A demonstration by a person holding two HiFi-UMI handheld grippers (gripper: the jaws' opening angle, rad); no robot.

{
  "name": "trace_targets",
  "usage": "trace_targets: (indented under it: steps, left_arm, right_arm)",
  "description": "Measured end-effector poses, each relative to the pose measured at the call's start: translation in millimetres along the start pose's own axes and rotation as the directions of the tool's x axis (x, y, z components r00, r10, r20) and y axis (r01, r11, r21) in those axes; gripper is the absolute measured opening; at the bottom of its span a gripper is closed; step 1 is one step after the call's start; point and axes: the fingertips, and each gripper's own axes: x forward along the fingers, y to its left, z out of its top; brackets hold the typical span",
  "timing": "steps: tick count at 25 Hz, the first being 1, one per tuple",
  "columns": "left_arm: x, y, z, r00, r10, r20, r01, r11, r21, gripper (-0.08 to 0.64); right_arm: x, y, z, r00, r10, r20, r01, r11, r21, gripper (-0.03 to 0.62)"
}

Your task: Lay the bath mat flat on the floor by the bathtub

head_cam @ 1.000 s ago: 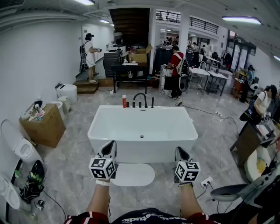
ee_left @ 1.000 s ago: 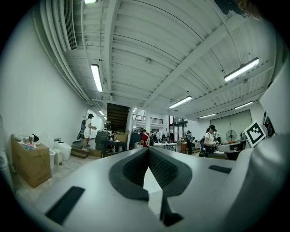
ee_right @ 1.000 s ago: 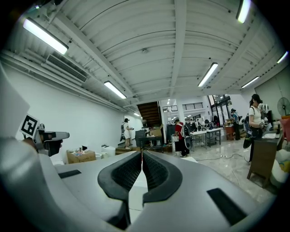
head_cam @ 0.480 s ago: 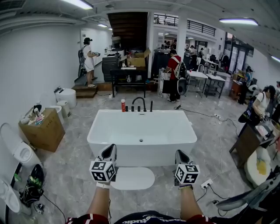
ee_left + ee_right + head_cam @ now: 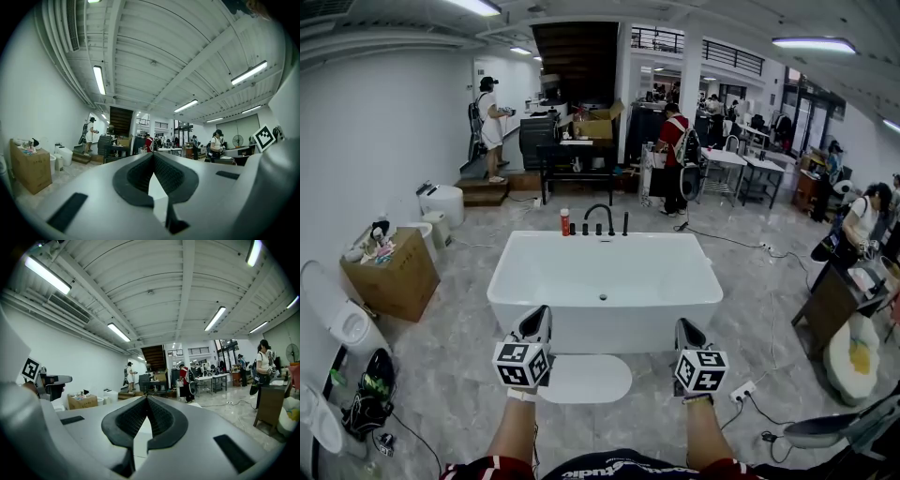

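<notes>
A white oval bath mat (image 5: 584, 379) lies flat on the marble floor just in front of the white bathtub (image 5: 605, 281). My left gripper (image 5: 538, 317) hovers over the mat's left end with its jaws together and nothing between them; its marker cube hides that edge of the mat. My right gripper (image 5: 686, 328) hangs to the right of the mat, apart from it, also shut and empty. In the left gripper view the pads meet at the left gripper (image 5: 153, 155), pointing out into the room. In the right gripper view the right gripper (image 5: 147, 398) is likewise shut.
A black faucet (image 5: 600, 217) and a red bottle (image 5: 565, 221) stand at the tub's far rim. A cardboard box (image 5: 391, 272), a toilet (image 5: 339, 317) and a black bag (image 5: 371, 386) line the left wall. A power strip with cables (image 5: 741, 390) lies at the right. People stand farther back.
The view has tilted a little, so the tub and mat sit slightly lower in the picture. Both grippers stay shut and side by side, and the mat has not moved.
</notes>
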Motion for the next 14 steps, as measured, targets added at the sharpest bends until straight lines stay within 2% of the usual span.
trace_targets:
  steps: [14]
  left_arm:
    - [-4.2, 4.0, -1.0, 1.0, 0.001, -0.004, -0.001, 1.0, -0.002, 0.017]
  right_arm:
    - [-2.0, 4.3, -2.0, 1.0, -0.003, -0.005, 0.003, 1.0, 0.009, 0.026]
